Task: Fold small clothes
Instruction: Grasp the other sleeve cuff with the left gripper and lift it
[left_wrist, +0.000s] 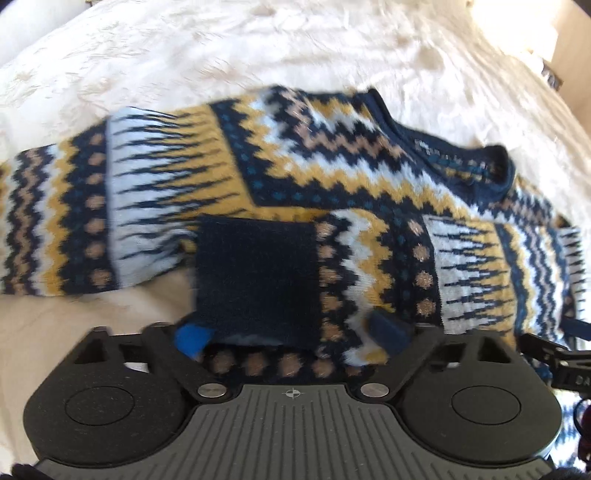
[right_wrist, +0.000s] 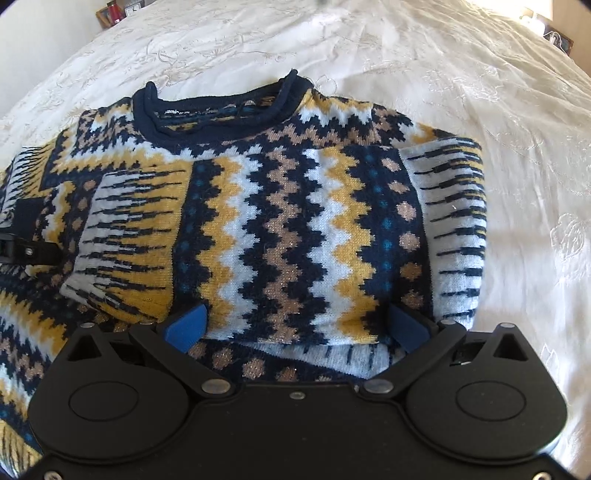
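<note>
Fingers (right_wrist: 186, 325) of both grippers were spread wide, nothing pinched, over the sweater (right_wrist: 280, 221) laid on the bed (right_wrist: 480, 110), sleeves already folded in, so probably the bottom hem gets grabbed next.

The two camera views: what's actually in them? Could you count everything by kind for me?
Patterned knit sweater: 1
White embroidered bedspread under it: 1
Hand-held grippers: 2, the left gripper and the right gripper, both with blue pads spread open above the sweater
Small items at the far edges: too blurred to count
Total: 4
</note>
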